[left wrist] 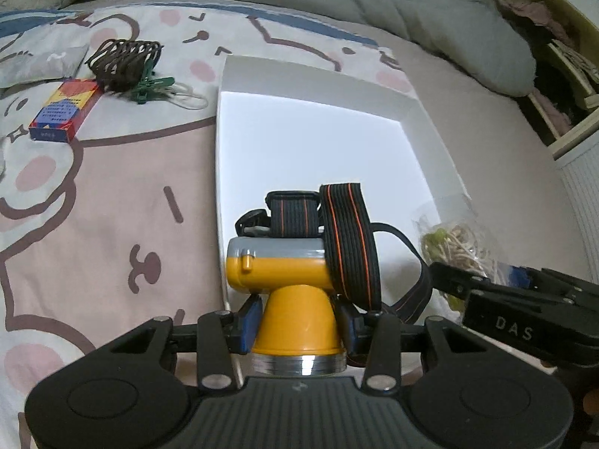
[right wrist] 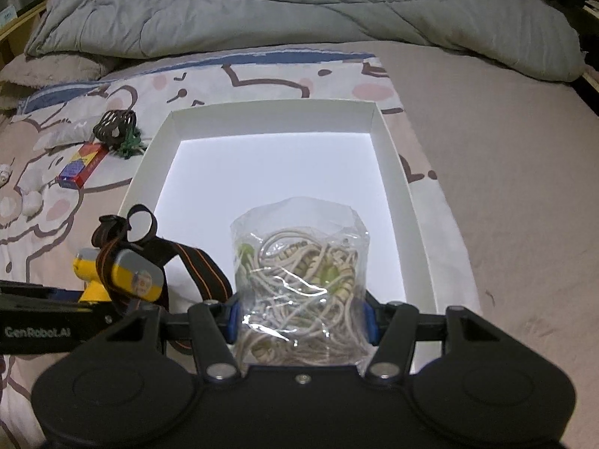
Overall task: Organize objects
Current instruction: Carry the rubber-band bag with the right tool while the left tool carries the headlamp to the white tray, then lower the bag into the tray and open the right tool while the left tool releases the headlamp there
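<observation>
Over the near edge of the shallow white cardboard tray (right wrist: 393, 157), the left gripper (left wrist: 297, 321) has its jaws clenched on the cone of a yellow-and-grey headlamp with a black, orange-striped strap (left wrist: 284, 265). Just beside it, the right gripper (right wrist: 299, 318) grasps a clear plastic bag of pale cords (right wrist: 299, 262) above the tray's near end. Farther left on the cartoon-print bed sheet (left wrist: 112, 194) lie a small red-and-blue box (left wrist: 61, 110), a green clip (left wrist: 149, 88) and a brown woven pouch (left wrist: 123, 60). A grey quilt (right wrist: 299, 7) lies beyond.
</observation>
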The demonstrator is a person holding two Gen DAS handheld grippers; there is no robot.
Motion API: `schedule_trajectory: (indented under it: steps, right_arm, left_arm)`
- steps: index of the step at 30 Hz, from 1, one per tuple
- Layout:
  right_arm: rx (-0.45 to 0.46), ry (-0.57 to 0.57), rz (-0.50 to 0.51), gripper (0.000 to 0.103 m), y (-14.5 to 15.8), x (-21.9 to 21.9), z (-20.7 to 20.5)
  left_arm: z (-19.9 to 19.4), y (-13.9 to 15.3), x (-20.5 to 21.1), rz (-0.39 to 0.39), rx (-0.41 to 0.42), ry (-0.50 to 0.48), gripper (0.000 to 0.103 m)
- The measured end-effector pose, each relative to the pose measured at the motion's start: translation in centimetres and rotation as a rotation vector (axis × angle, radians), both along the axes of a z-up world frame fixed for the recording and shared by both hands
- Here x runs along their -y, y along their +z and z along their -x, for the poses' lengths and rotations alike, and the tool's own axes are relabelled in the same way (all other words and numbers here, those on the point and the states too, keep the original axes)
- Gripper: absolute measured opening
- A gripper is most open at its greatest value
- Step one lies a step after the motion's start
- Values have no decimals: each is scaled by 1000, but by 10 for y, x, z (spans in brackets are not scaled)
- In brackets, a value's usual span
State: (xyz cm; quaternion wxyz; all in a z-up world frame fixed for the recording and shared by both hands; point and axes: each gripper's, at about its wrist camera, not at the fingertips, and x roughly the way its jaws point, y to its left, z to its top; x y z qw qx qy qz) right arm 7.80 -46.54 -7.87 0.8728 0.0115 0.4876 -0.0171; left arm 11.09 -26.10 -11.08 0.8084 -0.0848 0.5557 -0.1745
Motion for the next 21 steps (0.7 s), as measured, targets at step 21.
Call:
schedule_trajectory:
  steps: [21]
  right_arm:
    - [-65,-12,1,83,-9,-4,-2]
  left_arm:
    - [-2,10,0,-54,8,-22,58]
